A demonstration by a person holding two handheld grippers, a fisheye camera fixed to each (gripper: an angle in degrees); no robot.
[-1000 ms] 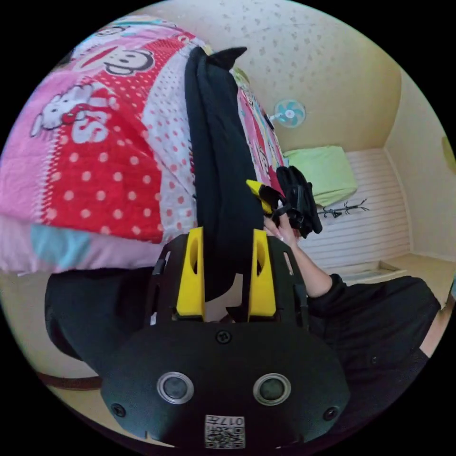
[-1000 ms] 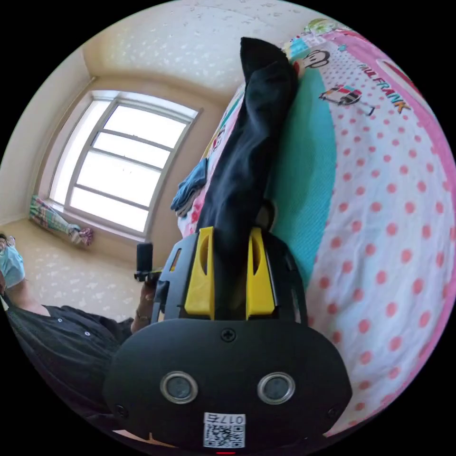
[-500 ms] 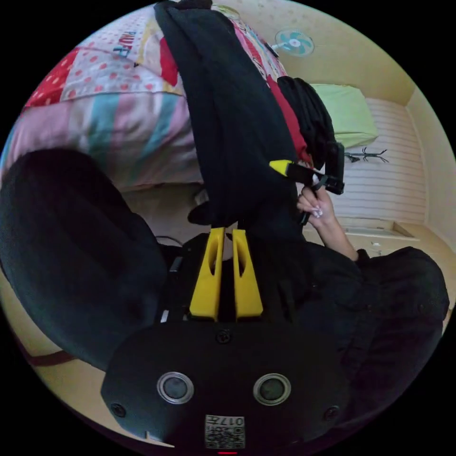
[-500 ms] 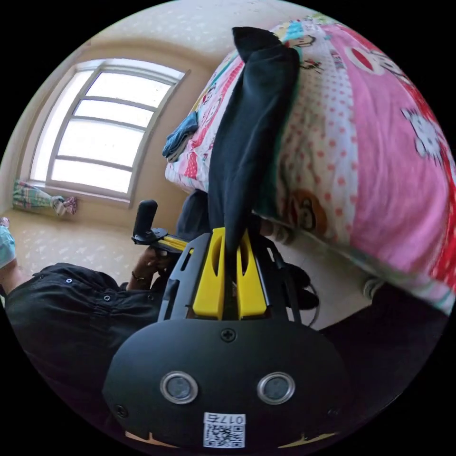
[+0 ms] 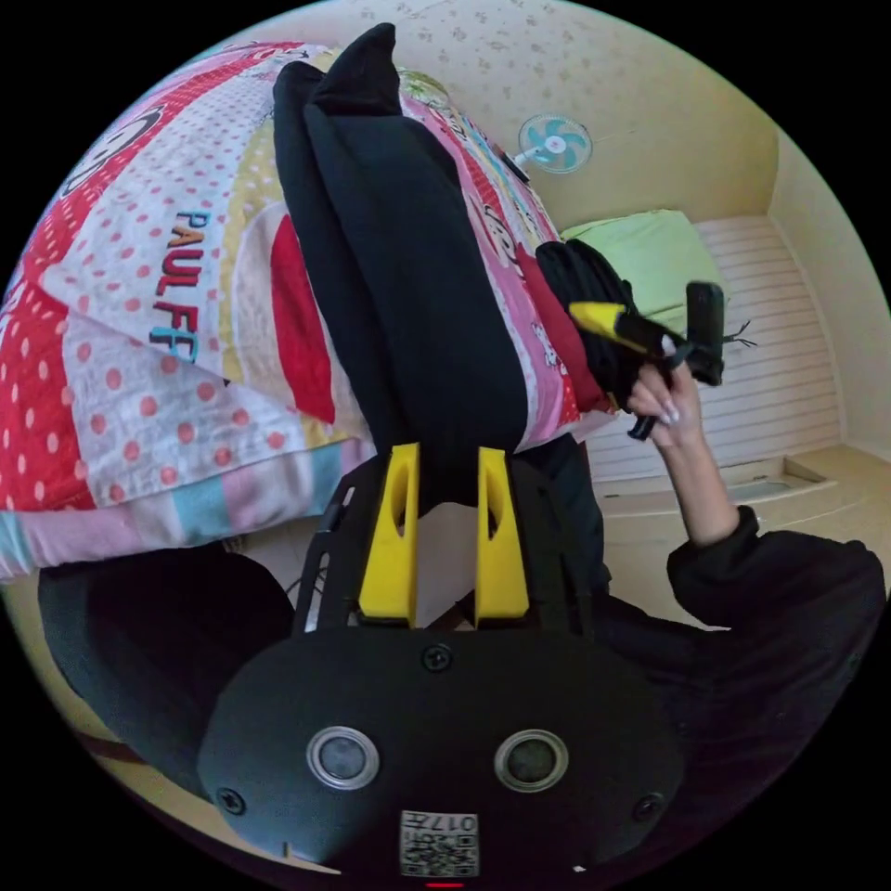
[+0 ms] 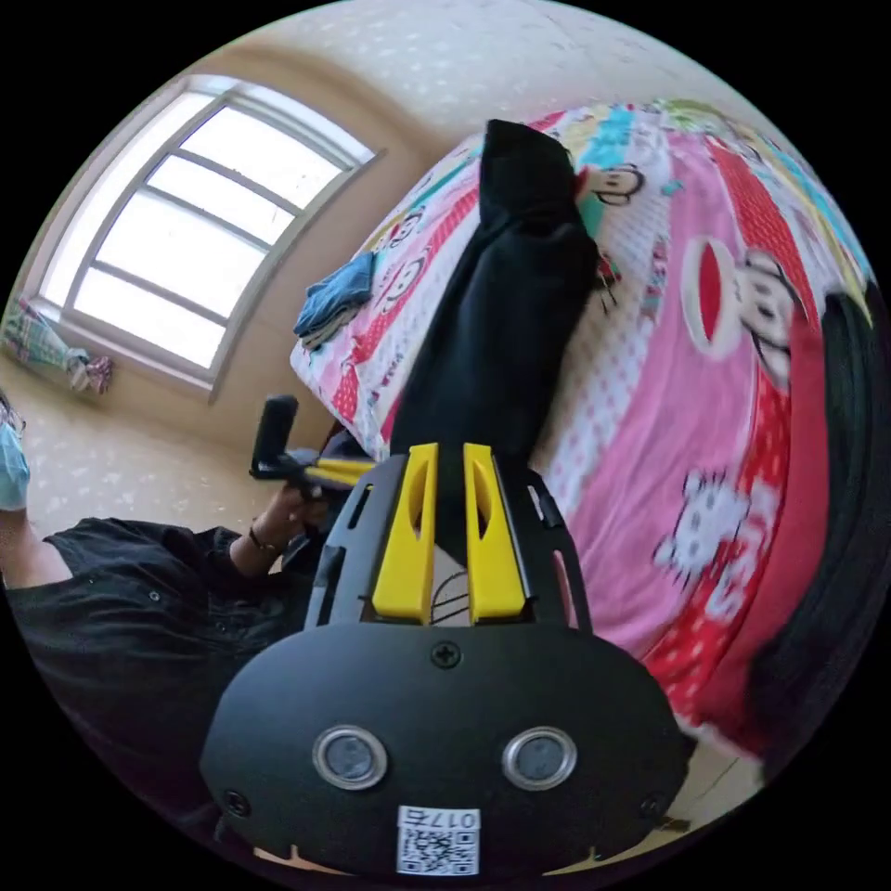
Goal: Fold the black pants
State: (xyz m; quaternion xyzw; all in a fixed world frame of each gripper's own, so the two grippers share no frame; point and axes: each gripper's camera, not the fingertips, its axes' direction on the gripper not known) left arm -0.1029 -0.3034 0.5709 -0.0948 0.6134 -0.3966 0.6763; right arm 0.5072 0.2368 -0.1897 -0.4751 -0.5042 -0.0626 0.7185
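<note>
The black pants [image 5: 408,278] lie in a long strip on the cartoon-print bed cover [image 5: 139,325], running away from my left gripper [image 5: 448,455]. Its yellow jaws stand apart, open, with the pants' near end between their tips. In the right gripper view the pants [image 6: 510,306] stretch up the bed from my right gripper [image 6: 450,452], whose jaws are nearly together, shut on the cloth's end. A hand holds the right gripper [image 5: 603,320] beside a bunch of black cloth [image 5: 585,288]. The left gripper [image 6: 325,469] appears at the bed's corner.
The bed cover [image 6: 687,445] slopes off at its near edge. Folded blue clothes [image 6: 334,297] lie at its far side, near a window [image 6: 186,251]. A dark cloth [image 6: 835,483] lies along the bed's right side. A wall fan [image 5: 555,144] and a green cover [image 5: 640,251] are beyond.
Both hands have swung back toward the bed, and the pants now rest along the cover. The left jaws, nearly together half a second ago, have spread apart. The right jaws stay pinched.
</note>
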